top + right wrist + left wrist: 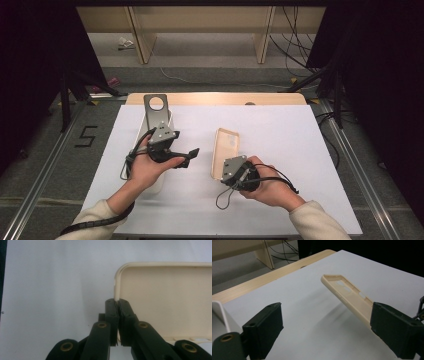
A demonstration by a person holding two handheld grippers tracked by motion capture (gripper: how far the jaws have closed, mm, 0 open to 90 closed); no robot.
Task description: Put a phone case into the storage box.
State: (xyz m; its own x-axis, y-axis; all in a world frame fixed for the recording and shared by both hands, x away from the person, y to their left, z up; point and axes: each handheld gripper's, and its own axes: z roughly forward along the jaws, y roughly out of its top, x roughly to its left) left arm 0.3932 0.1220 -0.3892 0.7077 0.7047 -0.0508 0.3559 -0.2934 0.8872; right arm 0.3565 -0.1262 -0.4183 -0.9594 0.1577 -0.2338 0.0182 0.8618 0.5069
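Pinching the phone case (165, 302) rim, the right hand-held gripper (117, 302) has it lifted; the left hand-held gripper (324, 332), at nine o'clock, stands apart, ungrasped.

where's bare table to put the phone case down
The white table lies bare right of the phone case out to its right edge, and along the far edge. The left side is crowded: the left gripper hovers over a white tray and grey bracket.

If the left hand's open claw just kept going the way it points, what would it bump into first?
Probably the beige phone case, held tilted off the white table by the right gripper. It lies ahead of the left gripper, slightly toward one jaw; depth is uncertain.
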